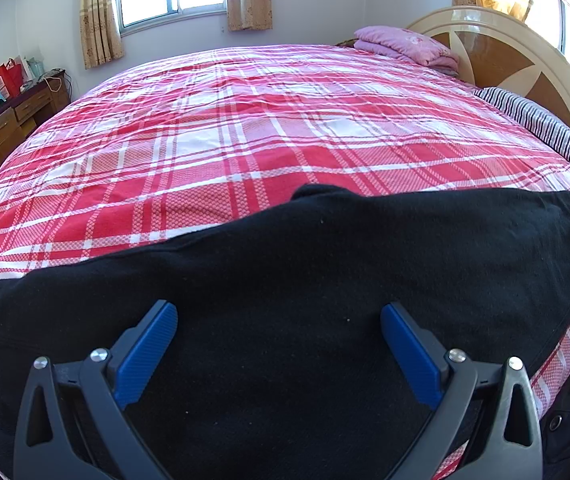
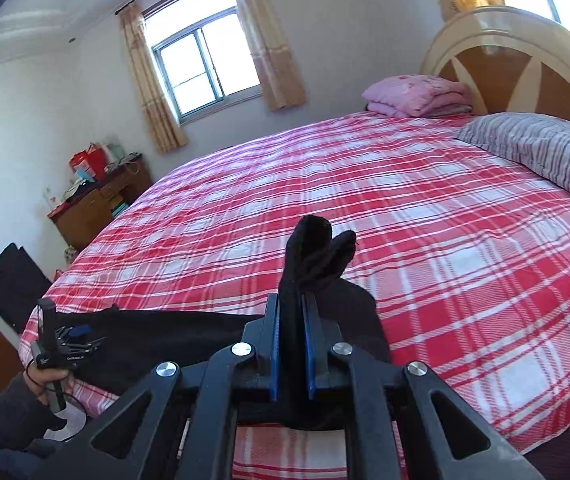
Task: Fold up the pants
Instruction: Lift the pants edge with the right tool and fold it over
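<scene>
Along the near edge of the bed (image 1: 245,128), the black pants (image 1: 305,280) lie spread flat over the plaid cover, filling the 6 o'clock half of the left view. The left gripper (image 1: 279,332) hovers above them with its jaws spread wide, holding nothing. The right gripper (image 2: 290,320) is pinching a bunched end of the cloth, lifted at 12 o'clock from its fingers. The fold looks barely begun; most remains. Waistband and legs cannot be told apart, and both ends are cut off.
</scene>
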{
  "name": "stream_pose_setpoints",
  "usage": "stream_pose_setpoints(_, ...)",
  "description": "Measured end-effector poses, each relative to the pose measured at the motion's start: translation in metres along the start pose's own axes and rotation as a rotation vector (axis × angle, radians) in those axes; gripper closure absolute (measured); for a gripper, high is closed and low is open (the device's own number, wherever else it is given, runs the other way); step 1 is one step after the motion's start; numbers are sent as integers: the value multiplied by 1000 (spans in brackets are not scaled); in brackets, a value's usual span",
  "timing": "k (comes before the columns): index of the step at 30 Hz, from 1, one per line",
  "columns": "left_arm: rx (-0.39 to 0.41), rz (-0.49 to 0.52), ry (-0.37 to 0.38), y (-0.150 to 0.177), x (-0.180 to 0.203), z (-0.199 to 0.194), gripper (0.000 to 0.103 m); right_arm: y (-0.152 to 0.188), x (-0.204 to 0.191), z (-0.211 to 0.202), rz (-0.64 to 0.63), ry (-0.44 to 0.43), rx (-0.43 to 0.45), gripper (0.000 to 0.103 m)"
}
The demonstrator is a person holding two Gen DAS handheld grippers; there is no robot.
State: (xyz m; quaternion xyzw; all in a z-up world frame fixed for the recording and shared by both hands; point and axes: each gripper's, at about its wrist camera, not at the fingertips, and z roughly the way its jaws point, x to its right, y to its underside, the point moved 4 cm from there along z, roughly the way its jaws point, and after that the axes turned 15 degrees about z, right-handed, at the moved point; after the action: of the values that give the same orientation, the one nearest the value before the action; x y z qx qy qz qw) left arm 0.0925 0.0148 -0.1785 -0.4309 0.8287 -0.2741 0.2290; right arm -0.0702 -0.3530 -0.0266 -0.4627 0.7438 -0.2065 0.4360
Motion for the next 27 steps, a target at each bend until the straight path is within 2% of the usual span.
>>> stream_pose_setpoints(27, 9, 6, -4, -1, 0, 1, 0, 34, -93, 74, -110, -136, -157, 93)
